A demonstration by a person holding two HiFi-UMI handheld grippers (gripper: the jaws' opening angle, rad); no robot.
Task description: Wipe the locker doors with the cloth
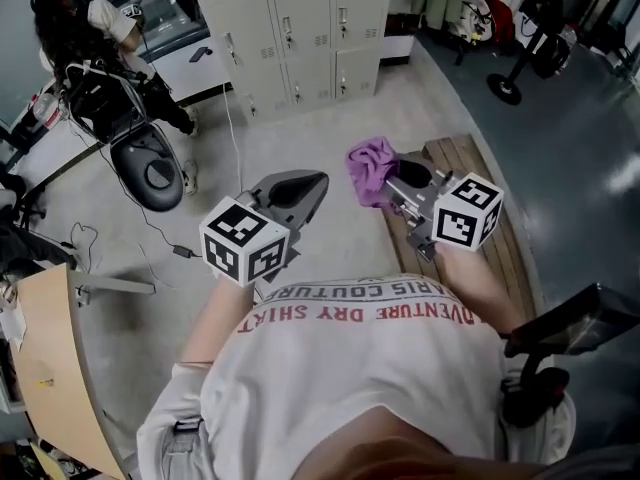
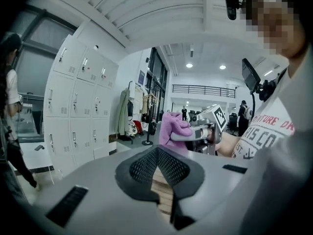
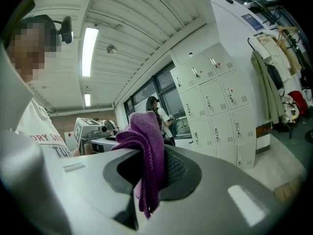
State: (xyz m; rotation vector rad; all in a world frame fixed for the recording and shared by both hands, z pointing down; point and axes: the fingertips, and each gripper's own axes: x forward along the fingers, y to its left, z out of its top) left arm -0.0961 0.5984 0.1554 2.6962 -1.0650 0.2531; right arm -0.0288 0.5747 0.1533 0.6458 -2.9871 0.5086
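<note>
Cloth (image 3: 149, 131), judged soft and limp, hangs pinched at a fold in the clenched right tool (image 3: 152, 173); left tool (image 2: 159, 155) closed on nothing.

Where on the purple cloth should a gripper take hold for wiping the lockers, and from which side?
Probably grip the bunched middle fold, coming from the side away from the locker doors, so a wad sticks out past the jaw tips. The right gripper holds the purple cloth about that way: pinched mid-fold, ends spilling above and below.
</note>
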